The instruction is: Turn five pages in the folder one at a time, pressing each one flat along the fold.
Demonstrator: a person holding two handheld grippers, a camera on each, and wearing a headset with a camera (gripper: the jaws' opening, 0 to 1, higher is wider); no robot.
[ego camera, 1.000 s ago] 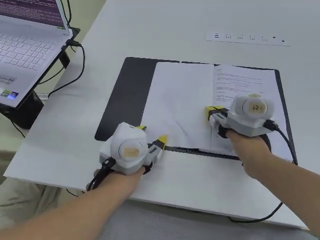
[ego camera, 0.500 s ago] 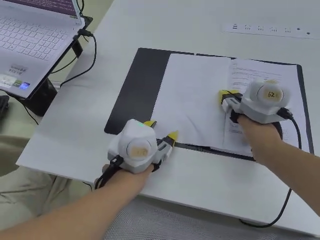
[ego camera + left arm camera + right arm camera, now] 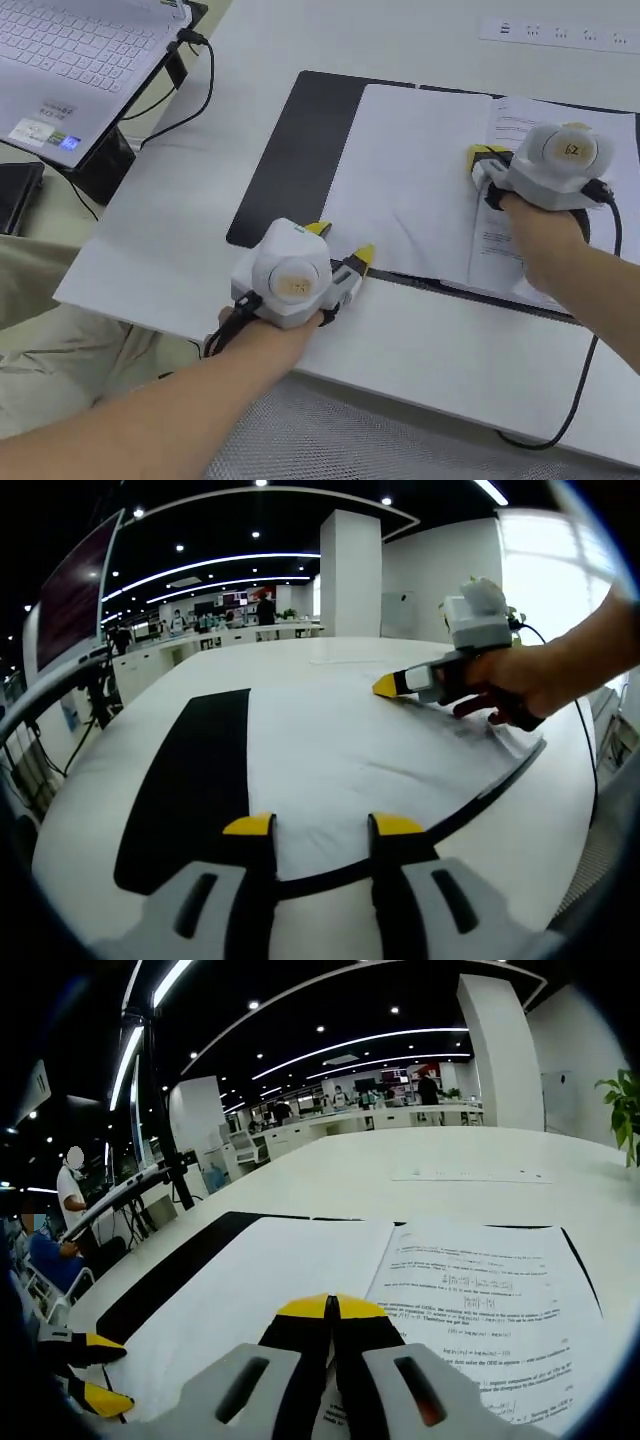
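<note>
**Two Grippers at an Open Folder (image 3: 290, 150) on a White Workbench (image 3: 450, 350)**

Head view: The folder lies open and flat on the workbench, with its black cover showing at the left. A blank page (image 3: 410, 180) is spread across its middle and a printed page (image 3: 505, 245) lies at the right. The left gripper (image 3: 342, 242) sits at the folder's near edge by the blank page's lower corner, its yellow-tipped jaws spread apart. The right gripper (image 3: 483, 158) points at the line where the blank page meets the printed page. A laptop (image 3: 70, 50) stands at the upper left with a black cable (image 3: 185, 105) running from it. A power strip (image 3: 560, 35) lies well beyond the folder.

Left gripper view: The two jaws stand apart, and the folder's dark near edge and the blank page run just past their tips. The right gripper reaches in from the right, its yellow tip down on the paper at the fold. Whether it presses there cannot be told.

Right gripper view: The jaws are pressed together, yellow tips side by side with no gap, low over the paper near the bottom of the fold. The blank page lies to their left and the printed page to their right. The left gripper's parted yellow tips show at the lower left corner. Beyond the folder the bare workbench stretches away into a lit hall.
</note>
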